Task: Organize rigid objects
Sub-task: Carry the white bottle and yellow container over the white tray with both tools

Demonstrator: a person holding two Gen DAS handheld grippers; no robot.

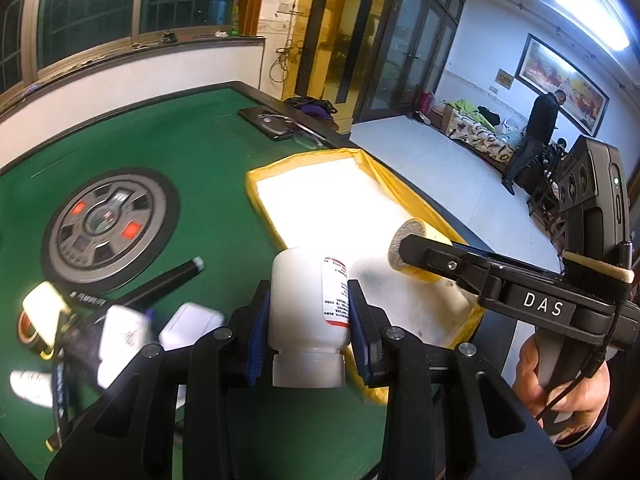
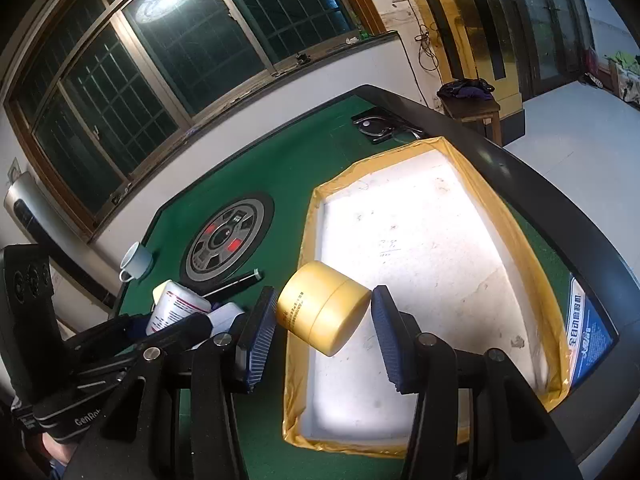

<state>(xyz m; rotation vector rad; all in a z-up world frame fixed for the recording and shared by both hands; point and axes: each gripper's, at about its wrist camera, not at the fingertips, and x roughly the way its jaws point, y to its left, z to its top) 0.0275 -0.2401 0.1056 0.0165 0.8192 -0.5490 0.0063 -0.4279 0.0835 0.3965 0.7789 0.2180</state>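
Tray [image 2: 516, 236] empty so far. My left gripper [image 1: 308, 312] clamps a white pill bottle [image 1: 306, 312]; my right gripper [image 2: 324, 332] grips a gold jar [image 2: 324, 312] over the tray's 7 o'clock corner. Loose items [image 1: 120, 320] remain at 9 o'clock.

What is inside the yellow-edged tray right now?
The yellow-edged tray shows only a bare white floor with scuffs. The gold jar, held in the right gripper, covers part of the near left corner, so that patch cannot be checked.
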